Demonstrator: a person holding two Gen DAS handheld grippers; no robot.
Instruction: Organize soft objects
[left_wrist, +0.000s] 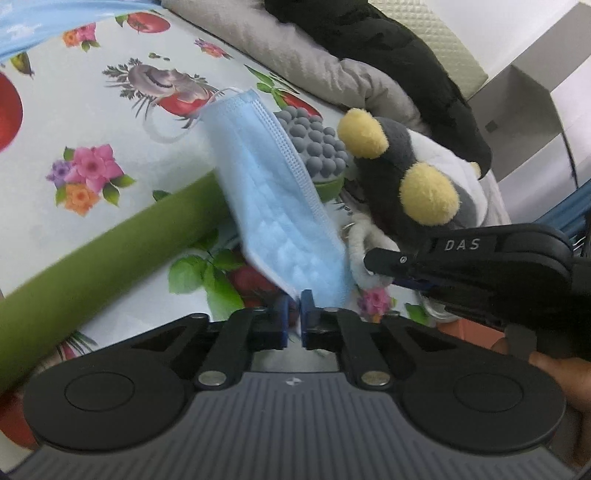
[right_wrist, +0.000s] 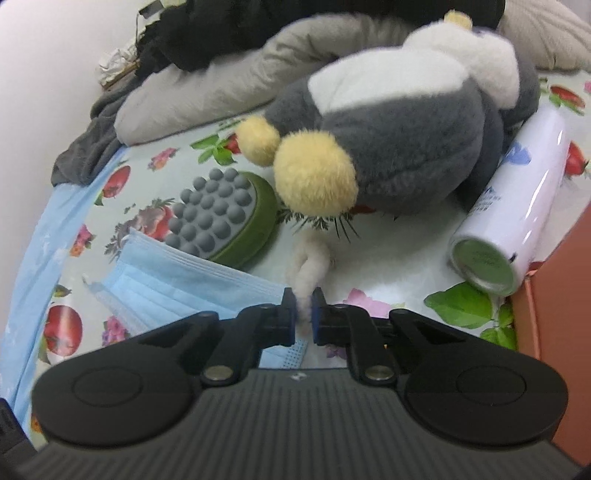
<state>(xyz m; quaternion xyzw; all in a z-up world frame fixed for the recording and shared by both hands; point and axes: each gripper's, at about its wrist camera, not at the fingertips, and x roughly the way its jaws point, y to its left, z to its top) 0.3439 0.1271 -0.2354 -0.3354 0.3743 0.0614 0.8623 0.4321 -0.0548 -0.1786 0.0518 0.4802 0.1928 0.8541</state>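
On the flower-and-fruit printed cloth covering the desk (left_wrist: 110, 122), a pale blue pleated face mask (left_wrist: 273, 199) lies at a slant, its near corner pinched between the closed pads of the left claw (left_wrist: 294, 314). Just beside the mask sits a grey and white plush toy with round yellow feet (right_wrist: 399, 122), lying on its side, and a white knotted cord (right_wrist: 308, 266) trails from under it toward the right claw (right_wrist: 303, 314), whose pads are shut on the cord's end. Between mask and plush rests a green massage brush with grey rubber nubs (right_wrist: 218, 218), its long green handle (left_wrist: 110, 251) running off under the mask. A white spray can with a green base (right_wrist: 517, 206) lies tipped against the plush's far side, touching an orange box edge (right_wrist: 554, 314). Behind everything, a beige quilted cushion (right_wrist: 207, 92) and dark fabric (left_wrist: 406, 66) are heaped along the wall. In the left view the right claw shows from the side, with fingertips (left_wrist: 554, 369) wrapped around its grip.
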